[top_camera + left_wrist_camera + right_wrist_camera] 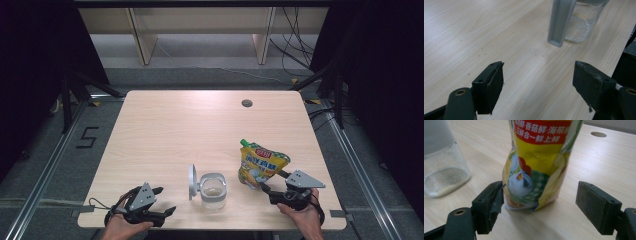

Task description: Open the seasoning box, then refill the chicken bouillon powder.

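At the bench's (165,125) near edge, the left gripper (162,200) sits at about 7 o'clock, jaws spread wide over bare wood, holding nothing. The right gripper (266,189) at 5 o'clock is likewise wide, its jaws flanking the base of the yellow seasoning pouch (260,165); the left jaw sits just beside the pouch, the right one apart. The pouch stands upright. Between the grippers stands a clear glass jar (213,190) with its grey lid (191,181) flipped open. Farther off, a cable hole (246,103) lies near 1 o'clock.
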A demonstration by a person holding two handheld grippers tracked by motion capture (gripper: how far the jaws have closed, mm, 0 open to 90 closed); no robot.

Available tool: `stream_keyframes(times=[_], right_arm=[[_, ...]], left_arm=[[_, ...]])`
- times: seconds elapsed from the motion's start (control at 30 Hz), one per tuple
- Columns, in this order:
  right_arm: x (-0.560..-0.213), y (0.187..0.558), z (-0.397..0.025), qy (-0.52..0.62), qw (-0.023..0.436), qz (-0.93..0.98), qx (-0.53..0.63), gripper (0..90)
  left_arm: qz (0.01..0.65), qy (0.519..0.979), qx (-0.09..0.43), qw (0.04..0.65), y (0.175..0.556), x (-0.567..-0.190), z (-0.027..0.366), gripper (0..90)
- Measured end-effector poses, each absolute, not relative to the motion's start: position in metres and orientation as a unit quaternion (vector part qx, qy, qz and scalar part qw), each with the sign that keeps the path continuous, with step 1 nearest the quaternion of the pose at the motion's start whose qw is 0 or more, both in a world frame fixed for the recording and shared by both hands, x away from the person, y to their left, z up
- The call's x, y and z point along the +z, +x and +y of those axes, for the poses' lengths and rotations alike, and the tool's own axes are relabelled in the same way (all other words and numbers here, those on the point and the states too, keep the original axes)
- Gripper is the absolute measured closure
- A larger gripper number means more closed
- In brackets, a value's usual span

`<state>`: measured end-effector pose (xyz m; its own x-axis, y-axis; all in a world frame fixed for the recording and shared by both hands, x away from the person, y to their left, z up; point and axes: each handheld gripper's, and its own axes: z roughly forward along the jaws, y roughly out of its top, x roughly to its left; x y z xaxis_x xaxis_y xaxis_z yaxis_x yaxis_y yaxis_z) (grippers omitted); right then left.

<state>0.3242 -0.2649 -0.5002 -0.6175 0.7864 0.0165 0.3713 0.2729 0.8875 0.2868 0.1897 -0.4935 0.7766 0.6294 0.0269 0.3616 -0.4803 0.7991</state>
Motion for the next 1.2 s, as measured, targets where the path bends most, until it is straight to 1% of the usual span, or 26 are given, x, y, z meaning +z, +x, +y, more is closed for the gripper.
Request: stream_keyframes(times=[0.07,0.1,0.2,0.27,0.47,0.53,0.57,0.6,0.67,0.7,0.8,0.83,0.9,1.07,1.1,1.2], right_arm=[[-0.502,0.328,-0.263,0.369,0.223,0.764,0.481,23.4],[-0.501,0.327,-0.261,0.376,0.215,0.762,0.482,23.2],[-0.501,0.33,-0.26,0.364,0.225,0.765,0.481,22.9],[-0.5,0.33,-0.258,0.372,0.22,0.764,0.48,21.4],[-0.501,0.335,-0.257,0.357,0.227,0.755,0.501,20.9],[-0.501,0.333,-0.254,0.368,0.218,0.753,0.5,20.5],[-0.501,0.336,-0.255,0.352,0.229,0.757,0.5,20.4],[-0.501,0.334,-0.254,0.36,0.226,0.758,0.494,20.2],[-0.502,0.337,-0.254,0.344,0.24,0.76,0.497,20.0],[-0.502,0.334,-0.251,0.364,0.223,0.757,0.494,19.9],[-0.503,0.34,-0.252,0.338,0.247,0.76,0.497,20.0],[-0.503,0.34,-0.251,0.341,0.244,0.76,0.497,20.7],[-0.503,0.341,-0.249,0.339,0.255,0.754,0.501,22.0],[-0.502,0.343,-0.248,0.336,0.247,0.753,0.509,22.7],[-0.503,0.344,-0.247,0.336,0.255,0.749,0.511,22.7],[-0.504,0.348,-0.247,0.32,0.254,0.754,0.515,23.9]], left_arm=[[0.293,0.845,0.16,0.418,0.286,-0.494,0.19,24.2],[0.291,0.846,0.163,0.417,0.286,-0.493,0.19,24.2],[0.29,0.844,0.161,0.421,0.286,-0.493,0.189,24.2],[0.294,0.842,0.158,0.425,0.285,-0.493,0.188,24.2],[0.293,0.841,0.161,0.425,0.285,-0.494,0.188,24.2],[0.287,0.84,0.163,0.43,0.286,-0.494,0.188,24.2],[0.293,0.841,0.158,0.426,0.285,-0.494,0.188,24.2],[0.293,0.842,0.158,0.425,0.285,-0.494,0.188,24.2],[0.287,0.842,0.157,0.428,0.285,-0.494,0.187,24.2],[0.289,0.839,0.157,0.433,0.285,-0.495,0.186,24.2],[0.286,0.847,0.154,0.42,0.284,-0.494,0.187,24.2],[0.281,0.851,0.158,0.415,0.285,-0.494,0.188,24.2],[0.283,0.848,0.158,0.418,0.284,-0.494,0.188,24.2],[0.283,0.85,0.154,0.418,0.284,-0.495,0.187,24.2],[0.282,0.849,0.153,0.419,0.284,-0.495,0.187,24.2],[0.281,0.852,0.159,0.411,0.286,-0.496,0.187,24.2]])
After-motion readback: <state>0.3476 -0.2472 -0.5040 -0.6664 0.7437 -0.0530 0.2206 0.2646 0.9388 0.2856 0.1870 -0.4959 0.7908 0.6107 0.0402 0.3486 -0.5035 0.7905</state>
